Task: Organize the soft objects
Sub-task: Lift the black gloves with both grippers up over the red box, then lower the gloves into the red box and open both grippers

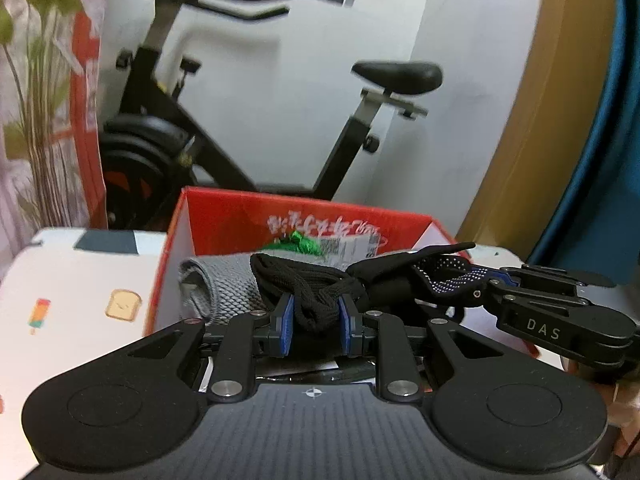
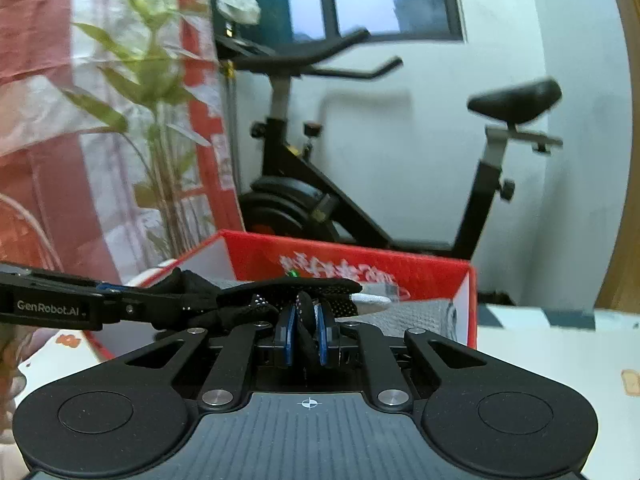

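Gripping one black glove between them, left claw and right claw both clenched, above red box

black dotted glove, held over red box

White tabletop with food stickers, red cardboard box directly on it

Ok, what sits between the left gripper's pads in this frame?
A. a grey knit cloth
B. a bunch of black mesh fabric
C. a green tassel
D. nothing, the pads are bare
B: in the left wrist view the left gripper has its blue pads pressed on a bunched black mesh fabric, while the grey cloth lies behind it in the red box.
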`<state>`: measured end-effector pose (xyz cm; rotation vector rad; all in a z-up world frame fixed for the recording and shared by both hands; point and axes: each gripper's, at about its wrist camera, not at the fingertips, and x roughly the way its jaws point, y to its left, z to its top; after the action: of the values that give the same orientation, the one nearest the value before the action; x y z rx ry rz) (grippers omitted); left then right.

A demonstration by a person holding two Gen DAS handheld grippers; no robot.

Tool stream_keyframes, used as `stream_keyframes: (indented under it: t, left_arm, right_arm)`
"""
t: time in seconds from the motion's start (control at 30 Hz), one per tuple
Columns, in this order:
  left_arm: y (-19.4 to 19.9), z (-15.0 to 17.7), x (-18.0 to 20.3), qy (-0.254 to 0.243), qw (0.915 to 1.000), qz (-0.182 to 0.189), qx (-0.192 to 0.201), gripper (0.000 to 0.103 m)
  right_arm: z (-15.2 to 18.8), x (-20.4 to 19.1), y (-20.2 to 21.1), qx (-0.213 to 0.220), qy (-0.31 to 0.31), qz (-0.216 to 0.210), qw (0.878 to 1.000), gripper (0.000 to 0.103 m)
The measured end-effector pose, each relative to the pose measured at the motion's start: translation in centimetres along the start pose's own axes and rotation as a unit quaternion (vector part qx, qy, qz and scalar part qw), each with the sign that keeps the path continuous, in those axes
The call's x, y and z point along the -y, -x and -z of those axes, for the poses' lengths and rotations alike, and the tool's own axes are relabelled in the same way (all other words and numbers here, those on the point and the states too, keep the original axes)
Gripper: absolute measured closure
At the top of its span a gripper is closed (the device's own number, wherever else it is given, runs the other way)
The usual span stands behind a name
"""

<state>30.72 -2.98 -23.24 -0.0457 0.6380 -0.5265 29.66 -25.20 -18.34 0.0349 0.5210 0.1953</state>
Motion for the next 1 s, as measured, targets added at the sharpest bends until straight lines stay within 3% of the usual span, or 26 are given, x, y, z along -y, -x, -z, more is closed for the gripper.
stream_keyframes:
  t: [0.53, 0.67, 0.73, 0.8, 1.0]
  left_arm:
    - [-4.5, -0.6, -1.2, -0.017, 0.9968, -0.035, -0.069, 0.079]
    - [-4.2, -0.9, -1.1, -0.015, 0.997, -0.04, -0.065, 0.077]
    - [-3.7, -1.0, -0.8, -0.026, 0.9966, -0.05, -0.061, 0.075]
    - [-2.9, -1.0, -0.5, -0.033, 0.9964, -0.055, -0.055, 0.066]
    - [0.5, -1.6, 0.5, -0.042, 0.9961, -0.072, -0.027, 0.043]
  right_arm:
    - [0.4, 0.8, -5.2, -0.093, -0.038, 0.008, 0.995, 0.09]
    - [0.4, 1.0, -4.9, -0.104, -0.043, 0.025, 0.993, 0.077]
    - [0.3, 0.8, -4.1, -0.099, -0.041, 0.025, 0.994, 0.076]
    - [-0.1, 0.7, -3.2, -0.093, -0.036, 0.028, 0.995, 0.072]
    - [-1.9, 0.3, 0.1, -0.061, -0.046, 0.034, 0.996, 0.045]
